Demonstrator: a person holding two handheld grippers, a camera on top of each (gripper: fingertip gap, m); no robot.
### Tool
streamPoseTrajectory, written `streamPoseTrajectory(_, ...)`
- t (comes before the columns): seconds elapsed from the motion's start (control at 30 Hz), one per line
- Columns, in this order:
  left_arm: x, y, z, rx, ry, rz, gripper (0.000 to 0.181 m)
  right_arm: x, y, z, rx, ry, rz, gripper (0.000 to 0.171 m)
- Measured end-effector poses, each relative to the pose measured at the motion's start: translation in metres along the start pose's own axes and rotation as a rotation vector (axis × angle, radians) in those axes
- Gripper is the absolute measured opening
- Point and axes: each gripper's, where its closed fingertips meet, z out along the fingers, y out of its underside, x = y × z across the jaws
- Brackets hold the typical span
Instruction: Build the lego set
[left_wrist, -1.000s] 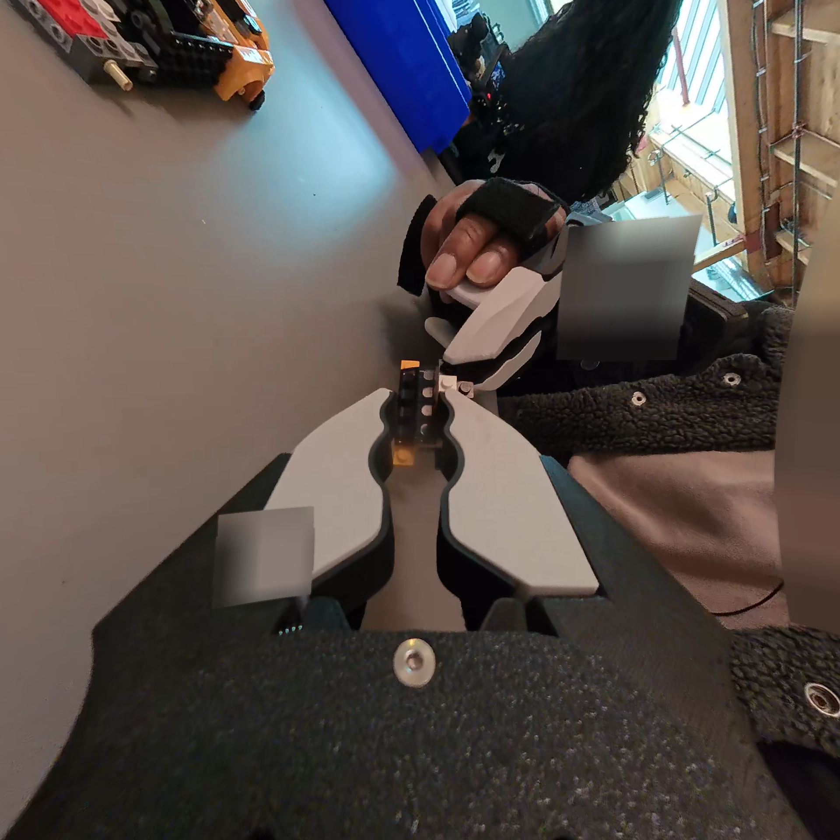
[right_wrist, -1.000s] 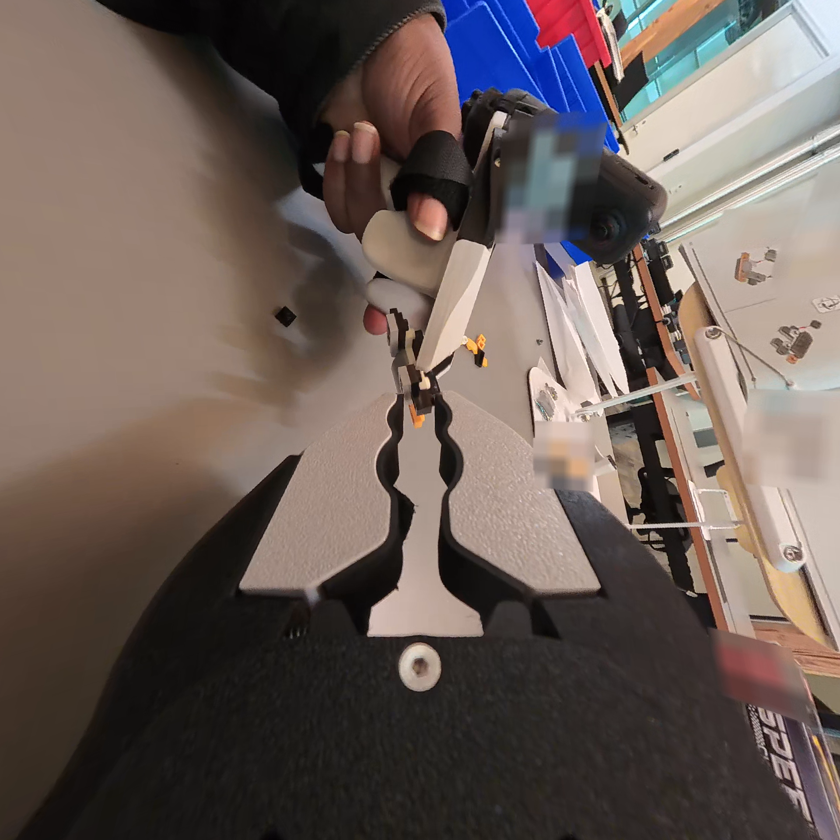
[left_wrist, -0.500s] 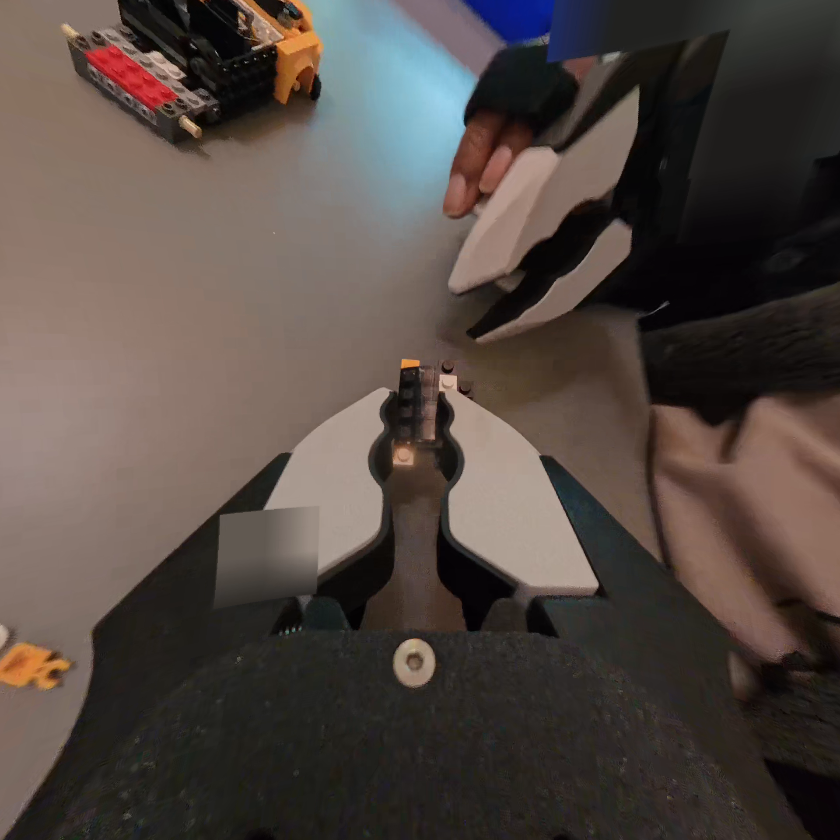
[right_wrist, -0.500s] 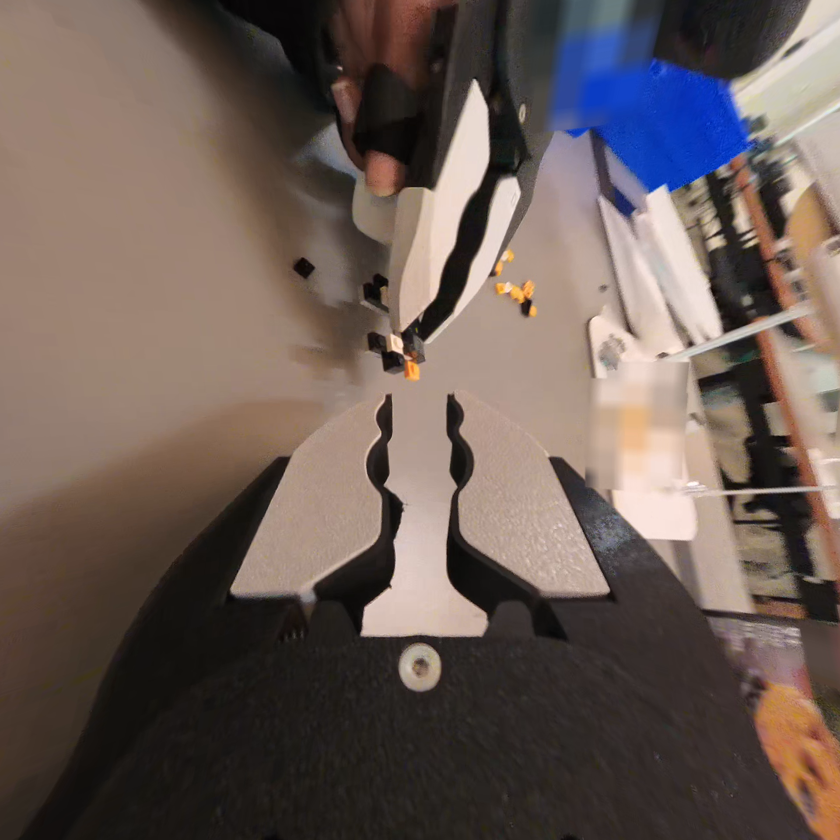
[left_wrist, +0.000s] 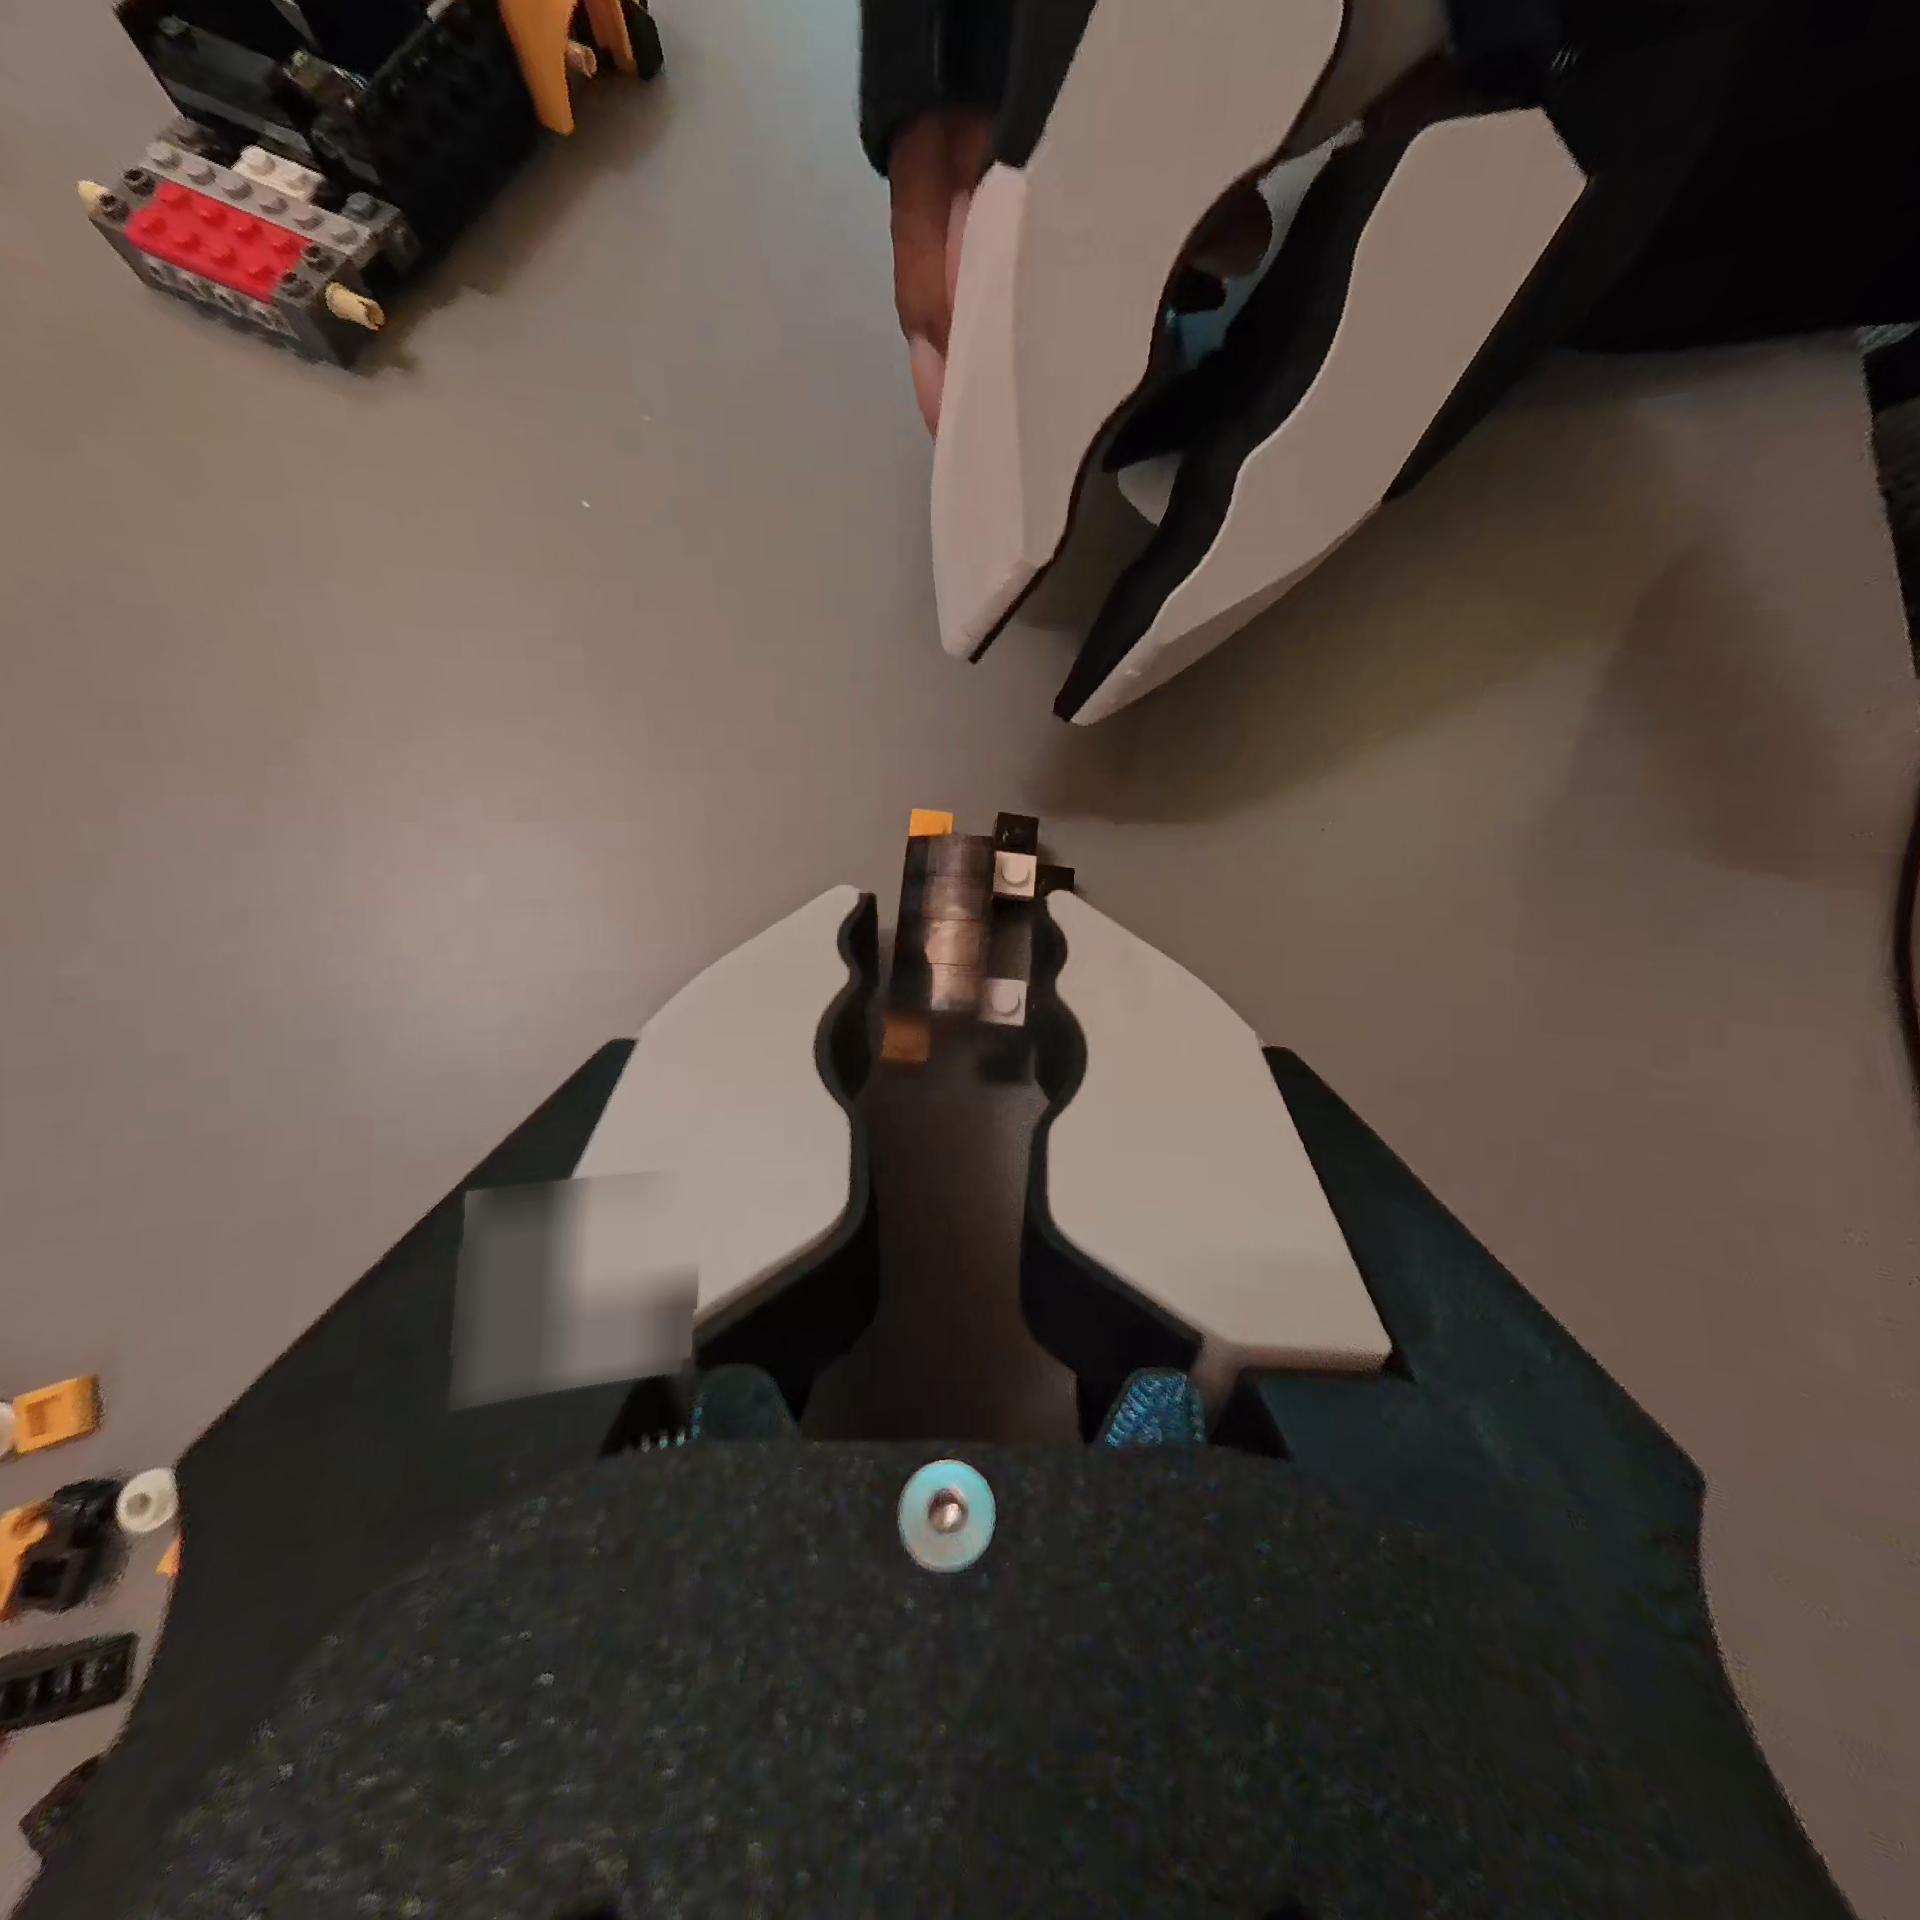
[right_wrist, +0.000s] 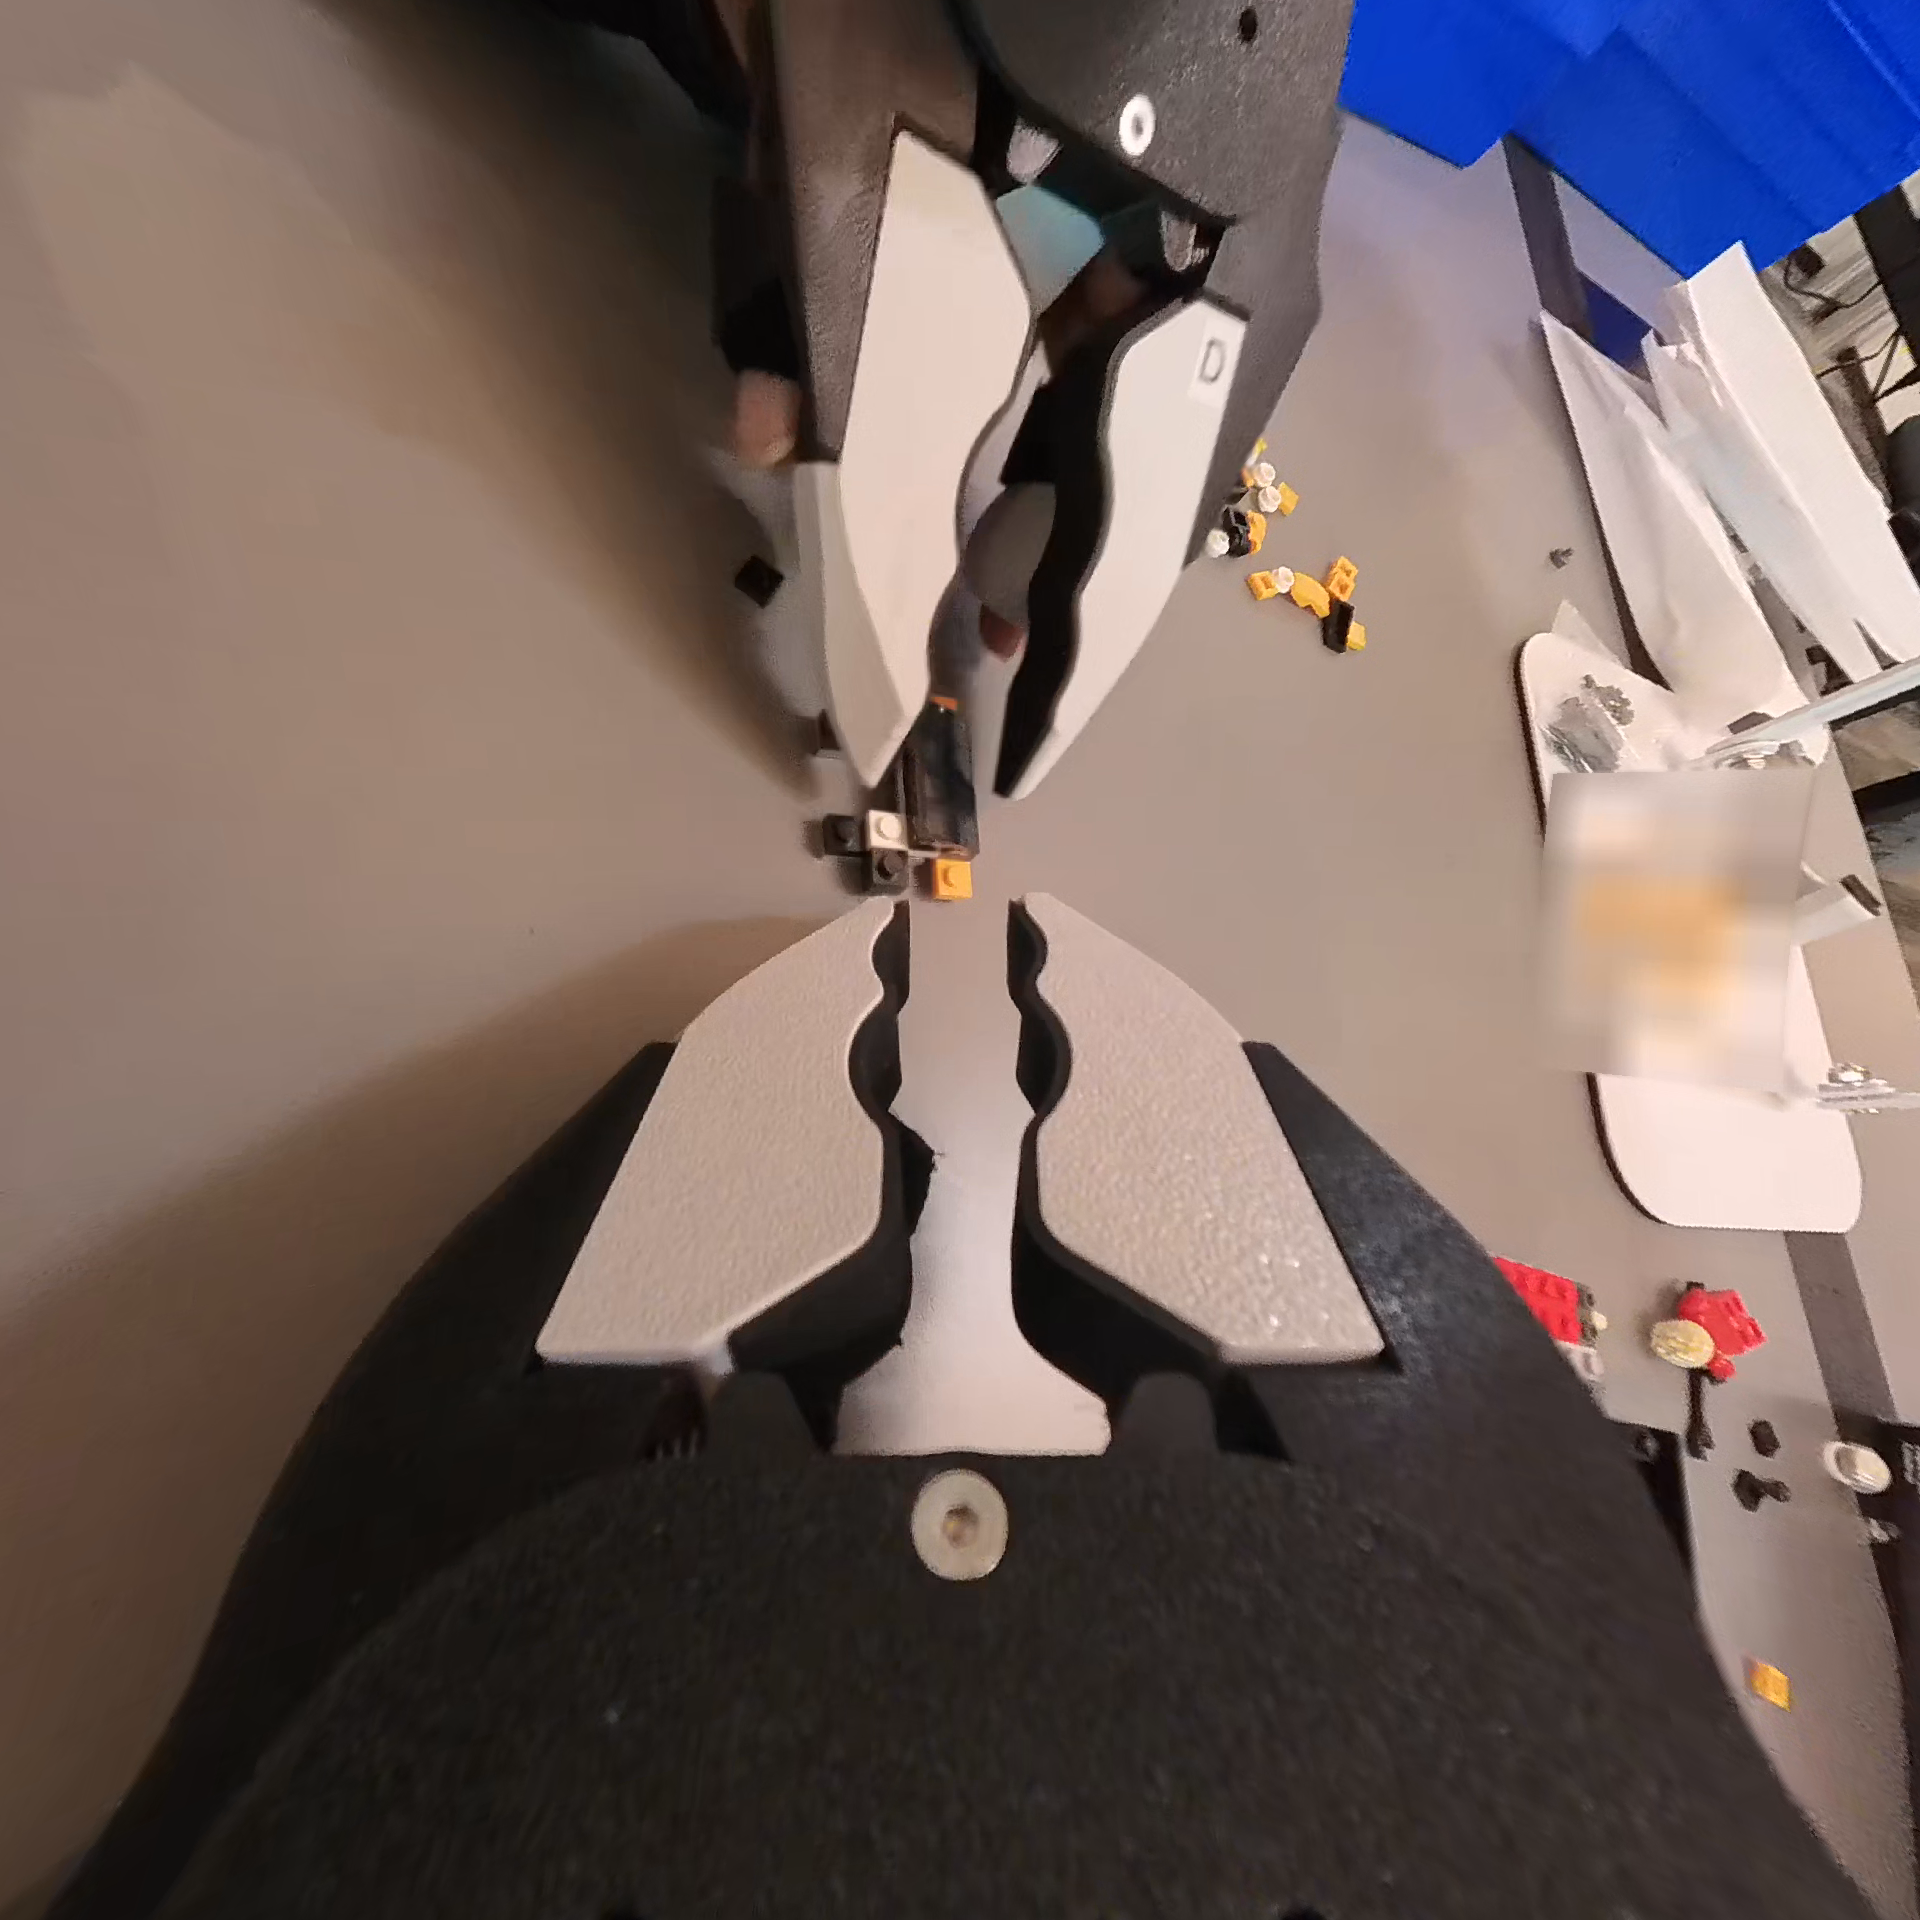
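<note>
Left wrist view: the small lego piece (left_wrist: 961, 935) is held by the left hand-held gripper (left_wrist: 961, 914) just above the surface (left_wrist: 416, 727); the right hand-held gripper (right_wrist: 961, 909) has been opened and pulled back, so that step looks done.

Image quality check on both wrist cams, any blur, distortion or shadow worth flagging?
Left wrist view: fisheye bend at the edges, small lego assembly in the left gripper smeared, right gripper casts a soft shadow on the table. Right wrist view: the assembly and the far table are blurred, right-side clutter is sharper.
</note>
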Motion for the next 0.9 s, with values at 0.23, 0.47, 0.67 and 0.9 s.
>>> streamPoseTrajectory(0.23,-0.015,0.003,-0.032,0.014,-0.018,-0.023,0.022,-0.021,-0.012,0.007,0.038,-0.11,0.048,0.015)
streamPoseTrajectory(0.47,0.0,0.011,-0.01,-0.016,0.082,-0.034,0.026,-0.038,-0.013,0.016,-0.005,-0.2,0.09,0.014)
streamPoseTrajectory(0.67,0.023,0.008,-0.008,-0.009,0.195,-0.028,0.026,-0.025,0.008,0.017,-0.083,-0.185,0.19,0.018)
streamPoseTrajectory(0.9,0.058,0.0,-0.003,0.003,0.302,0.092,0.026,-0.001,0.026,0.01,-0.122,-0.112,0.249,0.028)
